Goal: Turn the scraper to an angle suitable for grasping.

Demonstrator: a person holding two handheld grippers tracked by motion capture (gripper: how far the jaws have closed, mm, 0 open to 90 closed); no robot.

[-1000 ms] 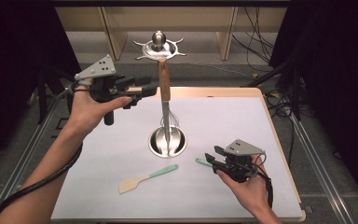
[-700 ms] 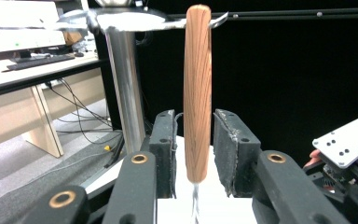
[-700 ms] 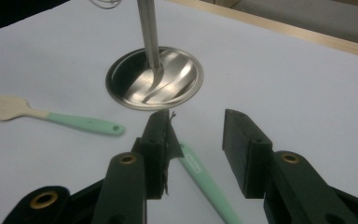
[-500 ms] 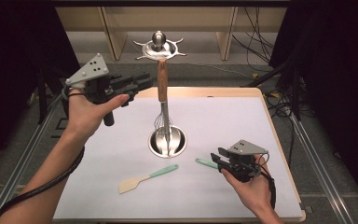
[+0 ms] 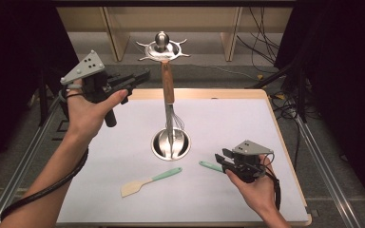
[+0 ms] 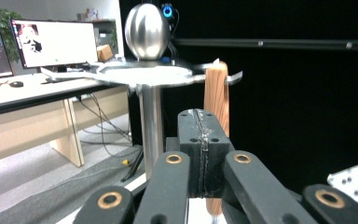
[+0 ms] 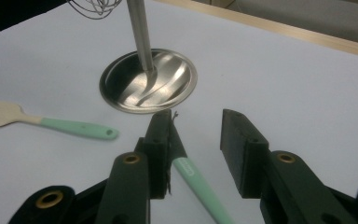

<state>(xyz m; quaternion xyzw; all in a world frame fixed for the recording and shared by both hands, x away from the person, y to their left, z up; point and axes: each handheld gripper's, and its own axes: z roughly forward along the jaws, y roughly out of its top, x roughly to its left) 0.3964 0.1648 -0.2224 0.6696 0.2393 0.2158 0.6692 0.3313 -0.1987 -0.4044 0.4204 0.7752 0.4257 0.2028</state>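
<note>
High view: a wood-handled wire whisk (image 5: 169, 102) hangs from the steel hook stand (image 5: 162, 46) over the white surface (image 5: 247, 128), ready to be taken. The left tool (image 5: 140, 77) sits beside its handle.

Left gripper view: jaws just clenched shut, empty.

Right gripper view: the right tool (image 7: 196, 140) gapes, straddling a mint-handled utensil (image 7: 200, 184) without pressing it.

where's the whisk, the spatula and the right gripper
whisk (image 5: 167, 84): high view, on its wooden handle
spatula (image 5: 150, 181): high view, mid-length, where blade meets green handle
right gripper (image 7: 196, 140): right gripper view, between its fingertips
</note>
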